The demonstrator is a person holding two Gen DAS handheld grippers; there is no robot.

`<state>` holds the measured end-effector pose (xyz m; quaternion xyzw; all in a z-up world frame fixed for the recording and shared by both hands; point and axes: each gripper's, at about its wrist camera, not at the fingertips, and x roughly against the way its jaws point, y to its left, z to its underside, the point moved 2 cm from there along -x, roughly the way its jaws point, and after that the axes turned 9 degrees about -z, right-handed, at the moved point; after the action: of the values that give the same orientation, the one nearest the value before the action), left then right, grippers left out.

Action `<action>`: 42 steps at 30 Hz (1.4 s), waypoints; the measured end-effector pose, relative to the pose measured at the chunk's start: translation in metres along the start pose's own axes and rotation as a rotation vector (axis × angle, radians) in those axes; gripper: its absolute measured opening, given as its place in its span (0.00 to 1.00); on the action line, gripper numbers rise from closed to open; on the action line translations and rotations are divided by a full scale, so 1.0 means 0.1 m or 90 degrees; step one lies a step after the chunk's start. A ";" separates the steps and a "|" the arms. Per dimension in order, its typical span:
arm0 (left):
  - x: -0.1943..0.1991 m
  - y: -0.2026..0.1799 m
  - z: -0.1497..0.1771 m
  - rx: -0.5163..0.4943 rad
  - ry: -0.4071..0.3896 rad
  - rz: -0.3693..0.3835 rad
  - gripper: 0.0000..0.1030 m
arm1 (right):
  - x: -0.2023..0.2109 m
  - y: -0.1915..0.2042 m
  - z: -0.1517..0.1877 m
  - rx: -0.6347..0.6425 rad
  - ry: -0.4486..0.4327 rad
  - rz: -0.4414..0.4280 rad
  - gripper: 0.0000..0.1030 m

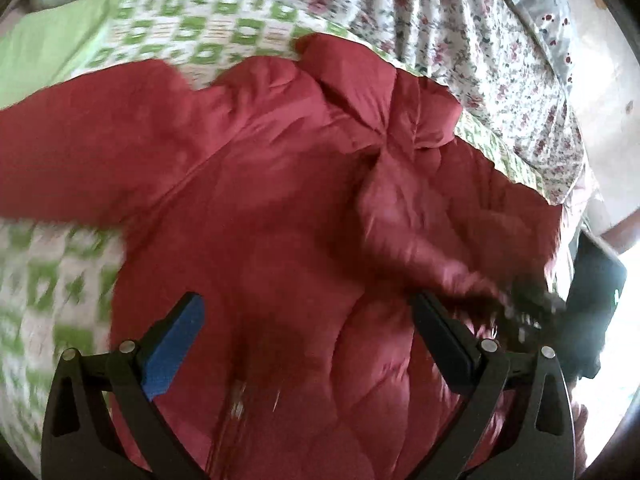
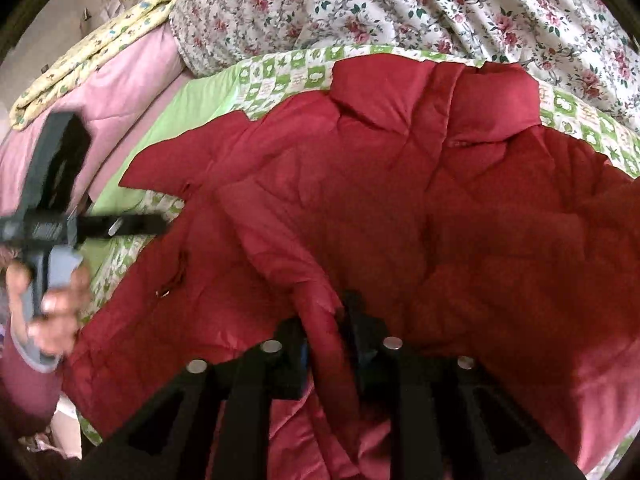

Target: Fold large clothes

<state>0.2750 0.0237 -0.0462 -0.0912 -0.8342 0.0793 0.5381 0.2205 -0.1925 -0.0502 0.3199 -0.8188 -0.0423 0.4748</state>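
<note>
A large red quilted jacket [image 1: 280, 208] lies spread on a green-and-white patterned sheet [image 1: 188, 28], collar toward the far side. My left gripper [image 1: 308, 316] is open and empty, hovering over the jacket's lower body. In the right wrist view the jacket [image 2: 440, 200] fills the middle. My right gripper [image 2: 326, 332] is shut on a raised fold of the jacket's front edge [image 2: 320, 304]. The left gripper [image 2: 52, 200] shows blurred at the left of that view, held in a hand. The right gripper shows in the left wrist view as a dark blur [image 1: 532, 308].
A floral duvet [image 2: 400, 0] is bunched along the far side of the bed. A pink quilt [image 2: 120, 80] with yellow patterned backing lies at the far left. A pale wall [image 1: 608, 80] stands beyond the bed's right end.
</note>
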 end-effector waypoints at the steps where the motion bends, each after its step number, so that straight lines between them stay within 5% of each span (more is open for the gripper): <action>1: -0.05 -0.05 -0.10 -0.013 0.000 0.003 1.00 | 0.01 0.00 0.00 -0.001 0.001 -0.001 0.21; 5: -0.30 -0.35 -0.40 -0.070 0.016 0.017 0.92 | 0.02 0.01 0.02 -0.011 0.002 -0.016 0.40; 7: -0.49 -0.52 -0.47 -0.098 0.051 0.031 0.70 | 0.03 0.02 0.04 -0.013 0.001 -0.023 0.52; 10: -0.62 -0.69 -0.44 -0.142 0.065 0.016 0.39 | 0.04 0.05 0.09 -0.009 0.003 -0.016 0.52; 15: -0.51 -0.67 -0.38 -0.158 0.029 0.012 0.12 | 0.24 0.10 0.19 -0.009 -0.007 -0.009 0.52; 17: -0.41 -0.53 -0.39 -0.141 0.016 0.008 0.11 | 0.37 0.12 0.23 -0.010 -0.018 -0.007 0.52; 23: 0.14 0.01 -0.41 -0.106 -0.105 -0.099 0.10 | 0.90 -0.05 0.33 -0.048 -0.097 0.037 0.52; 28: 0.11 0.31 -0.36 -0.084 -0.093 -0.105 0.10 | 1.14 -0.50 0.21 -0.136 -0.146 0.096 0.54; 35: -0.05 0.32 -0.29 -0.091 -0.105 -0.135 0.10 | 0.87 -0.78 -0.12 -0.153 -0.138 0.126 0.54; 42: 0.21 0.45 -0.28 -0.052 -0.137 -0.144 0.24 | 0.37 -1.12 -0.10 -0.177 -0.080 0.192 0.52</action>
<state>0.2954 0.0733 -0.0263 -0.0098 -0.8946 -0.0067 0.4467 0.2698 -0.2995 -0.0589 0.1219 -0.8717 -0.1032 0.4632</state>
